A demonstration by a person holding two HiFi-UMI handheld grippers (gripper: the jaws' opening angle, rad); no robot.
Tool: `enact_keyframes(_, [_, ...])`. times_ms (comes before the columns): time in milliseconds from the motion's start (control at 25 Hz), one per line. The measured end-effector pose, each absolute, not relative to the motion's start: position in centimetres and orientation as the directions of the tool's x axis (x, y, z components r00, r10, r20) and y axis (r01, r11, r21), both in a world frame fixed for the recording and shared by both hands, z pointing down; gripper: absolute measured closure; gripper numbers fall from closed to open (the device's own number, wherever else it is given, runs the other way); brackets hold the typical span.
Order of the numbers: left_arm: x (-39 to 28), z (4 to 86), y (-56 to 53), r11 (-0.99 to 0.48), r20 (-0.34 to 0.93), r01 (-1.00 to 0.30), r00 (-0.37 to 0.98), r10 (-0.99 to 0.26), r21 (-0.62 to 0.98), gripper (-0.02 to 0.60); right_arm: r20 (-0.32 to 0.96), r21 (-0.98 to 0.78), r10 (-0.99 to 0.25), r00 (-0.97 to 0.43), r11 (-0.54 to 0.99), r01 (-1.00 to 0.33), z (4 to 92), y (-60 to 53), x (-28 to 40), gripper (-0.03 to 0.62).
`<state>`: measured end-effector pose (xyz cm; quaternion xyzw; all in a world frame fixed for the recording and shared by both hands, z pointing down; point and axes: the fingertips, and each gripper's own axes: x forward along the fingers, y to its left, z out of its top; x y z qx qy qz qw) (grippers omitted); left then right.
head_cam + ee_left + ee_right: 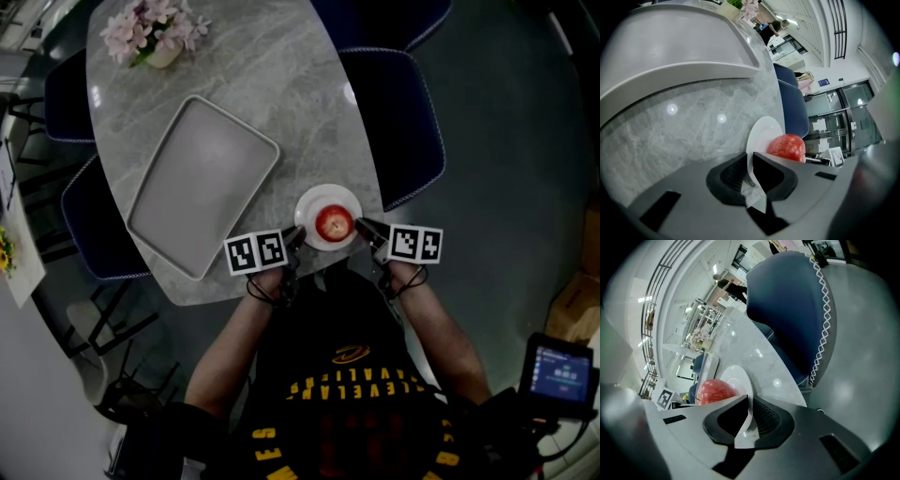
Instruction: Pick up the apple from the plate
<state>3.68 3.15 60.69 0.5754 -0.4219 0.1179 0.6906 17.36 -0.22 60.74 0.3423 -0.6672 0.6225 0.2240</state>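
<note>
Your big gray stone table (pixel 281 84) fills the far part of the head view. A dark blue chair (pixel 403 122) stands at its right side. A flat gray tray (pixel 202 183) lies on the left half of the table. Pink flowers (pixel 155 28) stand at the far left end. The small white plate (pixel 314 199) sits at the near edge of the table, just right of the tray.

Your left tool (pixel 296 236) is at the plate's left side. Your right tool (pixel 362 227) is at the plate's right side. Each tool is pinched on the thin rim of the plate.

The red apple (pixel 334 222) lies in the middle of the plate, between your two tools. It sits just past the tip of each tool, very close. The jaws of both tools hold only the rim.
</note>
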Motion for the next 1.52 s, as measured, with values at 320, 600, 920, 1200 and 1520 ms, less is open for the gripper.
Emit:
enact_keyframes(320, [3.7, 60.9, 3.4, 0.311, 0.726, -0.656, 0.609, -0.319, 0.687, 0.541, 0.727, -0.675, -0.173, -0.665, -0.002, -0.738, 61.0, 0.1, 17.3, 0.551])
enact_keyframes(600, [3.7, 60.9, 3.4, 0.288, 0.735, -0.677, 0.602, -0.312, 0.677, 0.54, 0.722, -0.679, -0.174, -0.67, 0.011, -0.734, 61.1, 0.2, 17.3, 0.551])
enact_keyframes(920, [3.2, 60.9, 3.3, 0.291, 0.743, -0.688, 0.571, -0.349, 0.665, 0.537, 0.744, -0.644, -0.166, -0.647, 0.081, -0.761, 61.3, 0.2, 17.2, 0.551])
enact_keyframes(1200, [1.5, 61.0, 3.4, 0.305, 0.74, -0.678, 0.567, -0.361, 0.668, 0.528, 0.779, -0.597, -0.177, -0.601, 0.081, -0.798, 61.4, -0.6, 18.5, 0.549])
enact_keyframes(1520, [-0.4, 56.8, 0.9, 0.223, 0.635, -0.634, 0.553, -0.539, 0.741, 0.529, 0.736, -0.541, -0.375, -0.564, 0.176, -0.822, 57.6, -4.9, 19.5, 0.553])
